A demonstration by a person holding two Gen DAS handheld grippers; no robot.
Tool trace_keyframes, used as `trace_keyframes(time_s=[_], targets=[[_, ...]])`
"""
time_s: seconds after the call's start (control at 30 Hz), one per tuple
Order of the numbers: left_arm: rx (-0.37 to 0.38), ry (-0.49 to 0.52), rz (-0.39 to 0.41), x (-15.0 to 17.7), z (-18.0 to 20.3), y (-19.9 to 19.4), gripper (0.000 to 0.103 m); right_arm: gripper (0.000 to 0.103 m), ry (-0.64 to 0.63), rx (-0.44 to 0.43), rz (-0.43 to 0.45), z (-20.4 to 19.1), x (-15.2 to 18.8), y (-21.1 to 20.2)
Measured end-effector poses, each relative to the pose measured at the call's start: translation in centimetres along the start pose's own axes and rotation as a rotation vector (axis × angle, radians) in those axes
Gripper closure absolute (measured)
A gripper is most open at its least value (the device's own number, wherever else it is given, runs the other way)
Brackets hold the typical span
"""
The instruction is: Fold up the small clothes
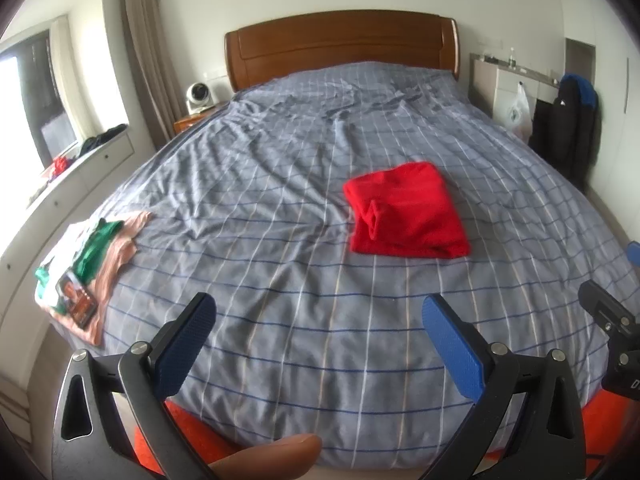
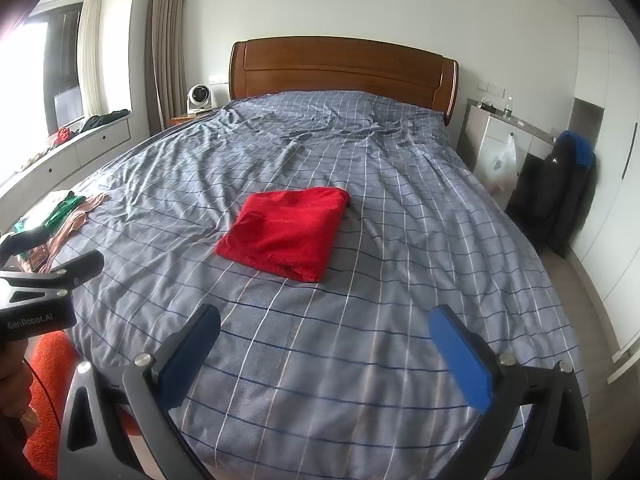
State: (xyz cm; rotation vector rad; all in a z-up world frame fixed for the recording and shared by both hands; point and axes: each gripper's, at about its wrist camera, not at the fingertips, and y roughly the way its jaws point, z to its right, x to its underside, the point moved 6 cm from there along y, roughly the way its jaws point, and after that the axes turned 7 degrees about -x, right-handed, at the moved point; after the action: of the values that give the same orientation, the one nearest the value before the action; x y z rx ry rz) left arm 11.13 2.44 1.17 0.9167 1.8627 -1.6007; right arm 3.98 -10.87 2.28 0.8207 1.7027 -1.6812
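A red garment (image 1: 406,210) lies folded into a rough square on the blue checked bedspread (image 1: 280,200), right of the bed's middle; it also shows in the right wrist view (image 2: 286,232). A pile of small clothes (image 1: 86,268), green, white and pink, lies at the bed's left edge, also seen in the right wrist view (image 2: 66,212). My left gripper (image 1: 320,320) is open and empty above the bed's near end, well short of the red garment. My right gripper (image 2: 326,330) is open and empty, also above the near end.
A wooden headboard (image 1: 340,44) stands at the far end. A window bench with drawers (image 1: 68,184) runs along the left. A white cabinet (image 2: 496,136) and a dark backpack (image 2: 560,196) stand on the right. An orange rug (image 2: 48,400) lies by the bed's near left corner.
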Motion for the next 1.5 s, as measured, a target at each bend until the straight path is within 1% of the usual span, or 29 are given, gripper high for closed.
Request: trace_keyframes(time_s=[0.63, 0.97, 1.1, 1.3, 1.37, 1.5], targets=[[0.014, 0.006, -0.018, 0.3, 0.0, 0.4, 0.0, 0.0, 0.004, -0.017, -0.013, -0.4, 0.0, 0.0], [0.017, 0.012, -0.005, 0.3, -0.1, 0.2, 0.0, 0.0, 0.001, -0.021, -0.008, -0.5, -0.1, 0.2], [0.018, 0.002, -0.008, 0.1, -0.3, 0.3, 0.0, 0.0, 0.0, -0.011, -0.003, -0.6, -0.2, 0.1], [0.004, -0.002, -0.03, 0.5, -0.5, 1.1, 0.0, 0.0, 0.01, 0.05, -0.009, -0.5, -0.2, 0.3], [0.004, -0.001, -0.044, 0.7, -0.2, 1.4, 0.0, 0.0, 0.011, 0.052, -0.013, -0.5, 0.0, 0.3], [0.007, 0.006, -0.048, 0.6, 0.4, 1.5, 0.0, 0.0, 0.008, 0.057, -0.012, -0.3, 0.0, 0.3]])
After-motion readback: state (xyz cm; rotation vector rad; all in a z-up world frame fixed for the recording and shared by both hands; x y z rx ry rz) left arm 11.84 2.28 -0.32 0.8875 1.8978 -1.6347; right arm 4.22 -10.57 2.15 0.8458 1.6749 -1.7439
